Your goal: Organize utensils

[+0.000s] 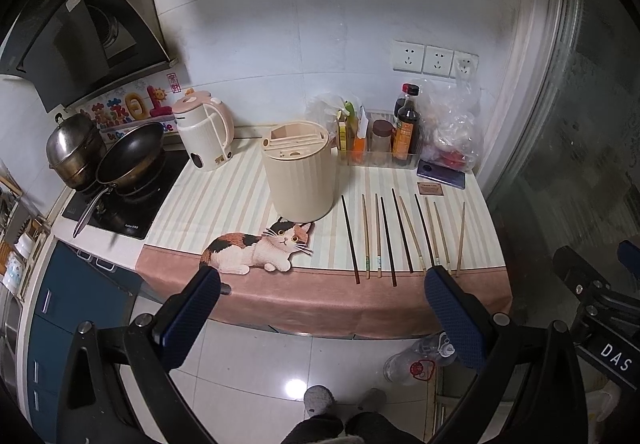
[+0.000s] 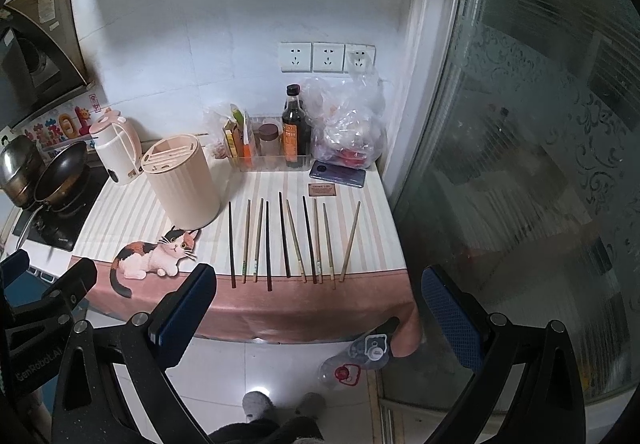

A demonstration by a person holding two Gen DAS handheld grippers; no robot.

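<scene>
Striped cat-print cloth on counter [image 1: 224, 199], white tiled wall, ten dark and pale wooden chopsticks [image 2: 269, 244] in a row beside ribbed cream utensil holder [image 1: 298, 175], left claw [image 1: 322, 280] and right claw [image 2: 318, 280] both spread, holding nothing.

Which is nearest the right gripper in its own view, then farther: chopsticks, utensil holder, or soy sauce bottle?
From the right gripper:
1. Chopsticks, straight ahead at the table's front edge.
2. Utensil holder, mid-table, to the left.
3. Soy sauce bottle, at the back wall.
</scene>
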